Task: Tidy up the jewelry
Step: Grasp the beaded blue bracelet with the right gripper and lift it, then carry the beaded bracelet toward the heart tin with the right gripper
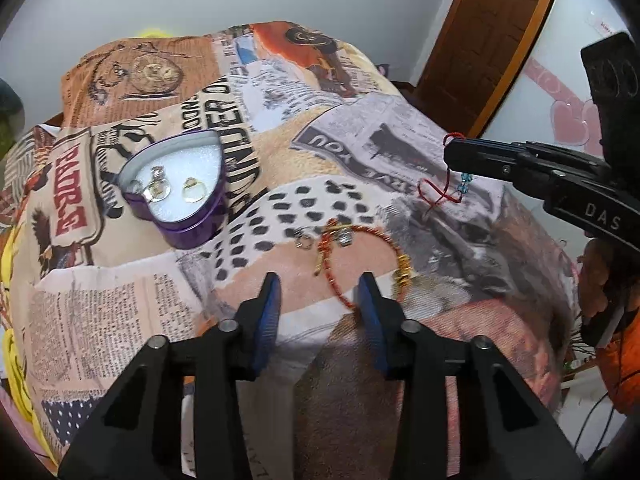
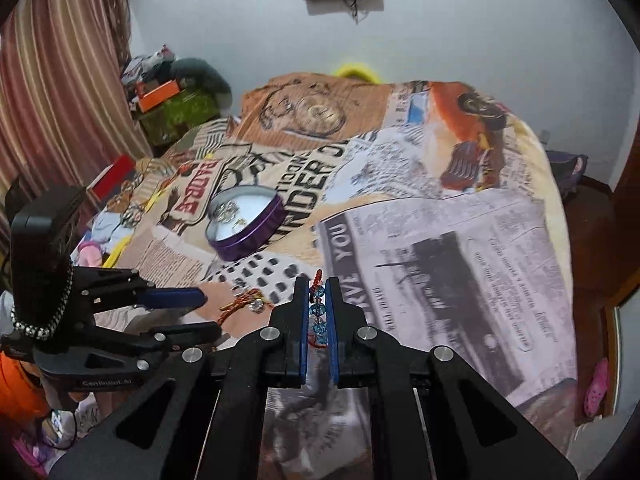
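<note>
Left wrist view: a printed blanket (image 1: 360, 148) fills most of the frame, draped over a bed. Left of centre sits an open purple heart-shaped tin (image 1: 176, 192) with a white foam lining; several clear-stone rings (image 1: 160, 188) rest inside it.

Below centre, a red-and-gold beaded bracelet (image 1: 372, 256) lies loose on the blanket, its loop running under the tip of one finger of the left gripper (image 1: 320, 292). That gripper stands wide apart and holds nothing. Just left of the bracelet lie a small ring (image 1: 304, 240) and a silver charm (image 1: 345, 237).

At the right edge, the right gripper (image 1: 450, 152) is closed narrow on a red cord bracelet with blue beads (image 1: 460, 184), which hangs below the fingertips, clear of the blanket.

Right wrist view: the blue beads (image 2: 318, 308) sit pinched between the pads (image 2: 331, 320), stacked in a column, with the red cord showing above and below.

Handling, judged: the cord bracelet is light and limp; it will swing and drape, and the faceted beads may slip. Hold on the bead cluster, as now. The beaded bracelet looks semi-stiff, probably wire; take it across the band, away from the gold charms. The tin is well apart from both grippers.
</note>
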